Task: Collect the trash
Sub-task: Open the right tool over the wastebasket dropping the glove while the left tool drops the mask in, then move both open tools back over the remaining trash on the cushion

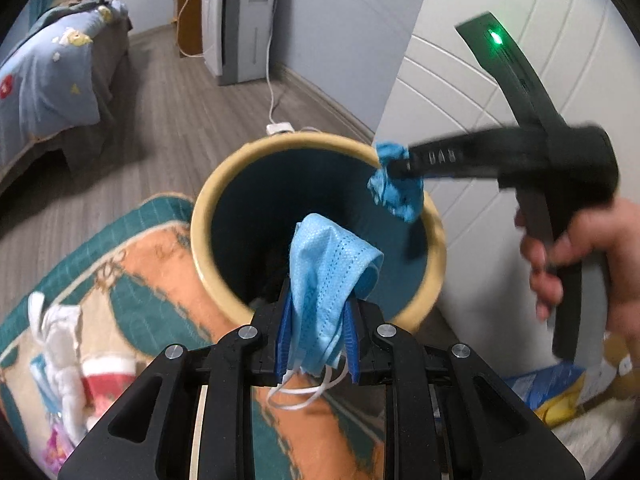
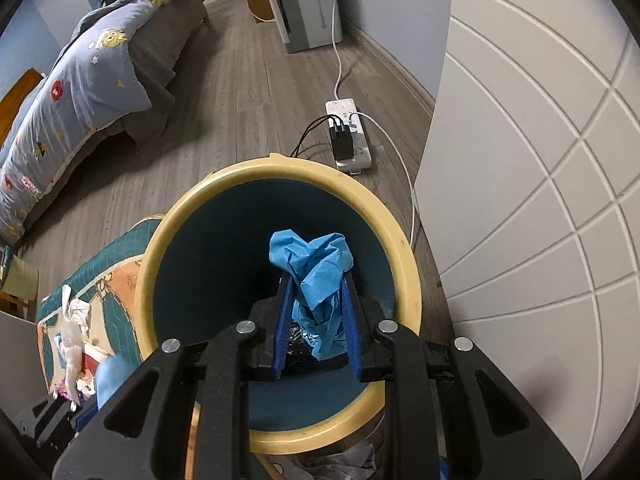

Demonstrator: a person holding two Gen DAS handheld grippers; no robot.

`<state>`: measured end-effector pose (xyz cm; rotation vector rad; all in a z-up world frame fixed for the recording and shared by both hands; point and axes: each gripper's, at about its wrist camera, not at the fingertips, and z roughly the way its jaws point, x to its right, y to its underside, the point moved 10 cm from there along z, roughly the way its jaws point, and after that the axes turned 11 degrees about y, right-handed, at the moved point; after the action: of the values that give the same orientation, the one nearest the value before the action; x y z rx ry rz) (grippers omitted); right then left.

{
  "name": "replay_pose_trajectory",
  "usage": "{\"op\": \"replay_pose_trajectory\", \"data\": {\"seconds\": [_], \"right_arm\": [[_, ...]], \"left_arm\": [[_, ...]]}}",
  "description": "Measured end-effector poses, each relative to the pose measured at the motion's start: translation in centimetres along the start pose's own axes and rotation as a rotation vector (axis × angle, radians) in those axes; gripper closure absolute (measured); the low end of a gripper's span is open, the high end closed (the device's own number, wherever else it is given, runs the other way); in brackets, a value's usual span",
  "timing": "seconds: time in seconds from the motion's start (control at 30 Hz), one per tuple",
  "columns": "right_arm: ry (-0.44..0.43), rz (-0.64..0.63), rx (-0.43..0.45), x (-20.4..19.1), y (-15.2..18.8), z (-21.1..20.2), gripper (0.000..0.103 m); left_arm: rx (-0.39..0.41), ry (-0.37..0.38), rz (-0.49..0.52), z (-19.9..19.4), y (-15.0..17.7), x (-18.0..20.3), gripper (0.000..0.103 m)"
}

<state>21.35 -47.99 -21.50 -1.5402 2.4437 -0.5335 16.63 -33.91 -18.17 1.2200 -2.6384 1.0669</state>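
We are holding two pieces of trash over the bin. The left gripper [image 1: 316, 336] is pinching a light-blue face mask [image 1: 328, 276] between its blue fingers [image 1: 285, 336]; the mask is draping over the tips, with its white ear loops [image 1: 304, 394] dangling below, just at the near rim of the trash bin [image 1: 208, 208]. The right gripper [image 2: 316, 320] is clamping a crumpled blue glove [image 2: 316, 276], though it could be a wadded wrapper, and is hanging right over the bin mouth [image 2: 280, 172].

Handling, as we are judging it: both items are looking very light, soft and floppy, with no stiffness, so they should be dropping freely once the fingers part. The mask is being held mid-fabric, which is fine; the loops could be snagging on a finger pad or the rim. The glove looks thin and a bit clingy, so it may be sticking to a pad. Nothing fragile.

More litter is lying on the patterned rug [image 1: 160, 280]: a white crumpled tissue [image 1: 60, 332] to the left, and a blue-yellow snack bag [image 1: 552, 392] to the right, near the white cabinet [image 1: 500, 80].

Writing: raised letters on the right gripper's body in the left view are too blurred to read. We are seeing no readable brand on the air purifier [image 1: 236, 20] or the power strip [image 2: 352, 136].
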Motion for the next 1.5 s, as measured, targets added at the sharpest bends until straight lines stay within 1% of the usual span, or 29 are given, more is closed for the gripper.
{"op": "replay_pose_trajectory", "data": {"seconds": [0.1,0.17,0.27,0.3,0.33,0.43,0.57,0.6,0.63,0.67,0.7,0.73,0.77,0.8,0.83,0.9,1.0,1.1,1.2,1.3,1.4,1.43,1.5], "right_arm": [[-0.01,0.003,-0.003,-0.2,0.0,0.2,0.08],[-0.01,0.005,-0.009,-0.2,0.1,0.5,0.08],[-0.01,0.006,-0.023,-0.3,0.3,1.1,0.08],[-0.011,0.005,-0.026,-0.4,0.3,1.2,0.08],[-0.013,0.004,-0.027,-0.5,0.3,1.4,0.08],[-0.025,0.004,-0.025,-0.7,0.2,1.5,0.079],[-0.024,-0.014,-0.007,-1.1,-0.1,1.2,0.077],[-0.024,-0.017,-0.003,-1.2,-0.1,1.1,0.075],[-0.021,-0.017,0.0,-1.2,-0.2,1.1,0.068],[-0.014,-0.019,0.006,-1.2,-0.3,1.0,0.063],[-0.009,-0.022,0.015,-1.2,-0.4,0.8,0.058],[-0.01,-0.025,0.023,-1.2,-0.7,0.8,0.053],[-0.01,-0.028,0.033,-1.2,-0.8,0.6,0.05],[-0.003,-0.03,0.047,-1.2,-1.0,0.3,0.038],[0.005,-0.031,0.057,-1.1,-1.1,0.1,0.025],[0.023,-0.028,0.072,-0.9,-1.4,-0.2,0.01],[0.024,-0.02,0.084,-1.1,-1.7,-0.7,0.007],[0.017,-0.037,0.095,-2.1,-1.7,-1.4,0.006],[0.002,-0.09,0.1,-4.5,-1.2,-2.1,0.006],[0.002,-0.149,0.116,-6.8,-0.8,-3.0,0.006],[-0.014,-0.194,0.131,-9.1,-0.4,-4.1,0.006],[-0.02,-0.206,0.135,-9.9,-0.3,-4.4,0.006],[-0.033,-0.226,0.137,-11.3,0.0,-4.9,0.006]], "left_arm": [[0.009,-0.013,-0.01,0.7,-1.0,-0.6,0.081],[0.009,-0.034,-0.004,1.2,-1.6,-1.2,0.081],[0.027,-0.044,0.011,1.4,-2.5,-1.4,0.081],[0.038,-0.045,0.013,1.4,-2.8,-1.4,0.08],[0.052,-0.049,0.014,1.3,-3.1,-1.6,0.077],[0.072,-0.087,0.016,1.3,-3.8,-2.1,0.055],[0.087,-0.119,0.021,1.1,-3.8,-2.7,0.043],[0.091,-0.123,0.018,1.0,-3.8,-2.8,0.037],[0.095,-0.13,0.015,0.9,-3.9,-3.1,0.03],[0.101,-0.143,0.008,0.7,-3.8,-3.4,0.025],[0.106,-0.157,0.002,0.5,-3.7,-3.6,0.017],[0.115,-0.173,-0.004,0.2,-3.6,-3.8,0.01],[0.124,-0.185,-0.009,-0.2,-3.6,-4.0,0.009],[0.132,-0.199,-0.018,-0.7,-3.4,-4.3,0.008],[0.132,-0.208,-0.028,-1.1,-3.2,-4.5,0.007],[0.133,-0.227,-0.044,-2.0,-2.8,-5.1,0.007],[0.144,-0.256,-0.054,-3.9,-2.1,-6.2,0.006],[0.15,-0.314,-0.051,-7.2,-1.1,-7.8,0.006],[0.157,-0.354,-0.059,-10.4,-0.2,-9.5,0.006],[0.15,-0.404,-0.098,-14.4,1.6,-12.0,0.005],[0.145,-0.439,-0.14,-17.4,3.1,-13.6,0.005],[0.145,-0.461,-0.158,-18.9,4.1,-14.3,0.005],[0.146,-0.485,-0.178,-20.5,5.8,-15.0,0.005]]}}
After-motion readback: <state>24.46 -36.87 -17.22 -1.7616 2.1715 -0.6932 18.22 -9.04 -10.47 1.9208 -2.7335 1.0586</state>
